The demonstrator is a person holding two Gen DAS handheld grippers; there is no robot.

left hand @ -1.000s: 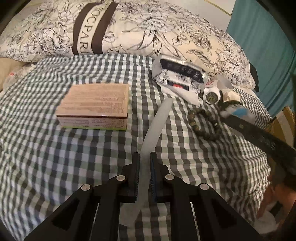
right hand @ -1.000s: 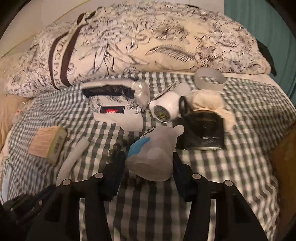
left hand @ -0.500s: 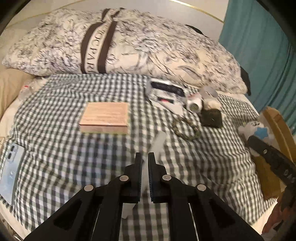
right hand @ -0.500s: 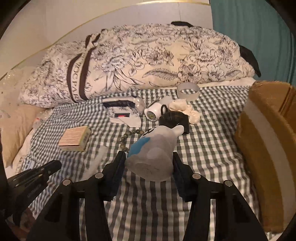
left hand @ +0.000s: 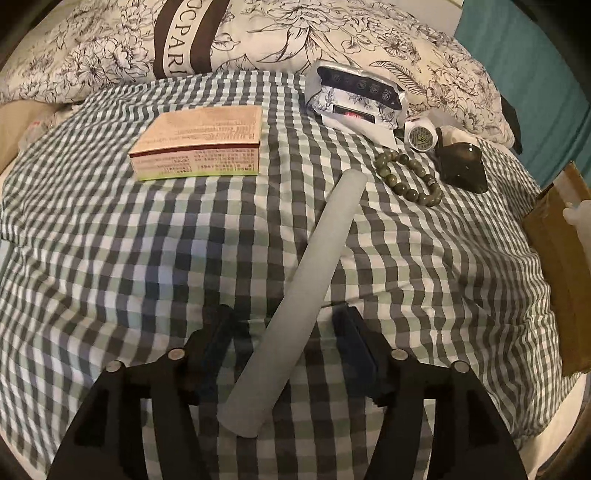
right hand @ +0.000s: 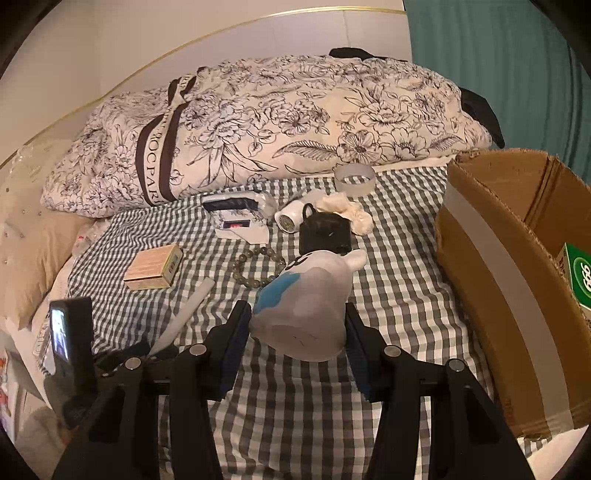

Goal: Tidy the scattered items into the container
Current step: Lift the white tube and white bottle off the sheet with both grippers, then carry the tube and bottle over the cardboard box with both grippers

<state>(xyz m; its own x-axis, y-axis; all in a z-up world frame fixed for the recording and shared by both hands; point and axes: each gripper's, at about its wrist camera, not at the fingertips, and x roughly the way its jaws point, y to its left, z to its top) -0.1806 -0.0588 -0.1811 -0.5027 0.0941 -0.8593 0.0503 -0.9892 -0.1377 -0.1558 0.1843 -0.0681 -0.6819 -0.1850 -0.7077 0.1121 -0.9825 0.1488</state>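
I am holding a soft grey toy (right hand: 303,314) with a blue patch in my right gripper (right hand: 298,341), and its two fingers (right hand: 231,354) are pressing on the toy's sides. The toy is hanging in the air over the checked blanket (right hand: 402,306) on the bed. Just to the right of it the cardboard box (right hand: 517,280) is sitting with its top open, and a green packet (right hand: 578,275) is showing inside it. My left gripper (left hand: 286,354) is pointing down at the blanket, and its fingers (left hand: 216,347) are opening up. A long pale grey stick (left hand: 303,291) is lying on the blanket between them, and the fingers are not touching it. The stick is slanting up and to the right. Past its far end a bracelet of green beads (left hand: 410,177) is lying in a ring. A dark shiny pouch (left hand: 461,166) is sitting just beside the beads, and a small white round thing (left hand: 421,134) is lying near the pouch. A silver packet (left hand: 356,98) with a red mark is resting behind them, close to the flowered pillow (left hand: 258,33). A tan box (left hand: 201,142) with small writing is lying flat to the left of the stick, well apart from it. In the right view a clear ring of tape (right hand: 354,179) is sitting by the pillow, and a cream cloth lump (right hand: 347,214) is lying next to the pouch.
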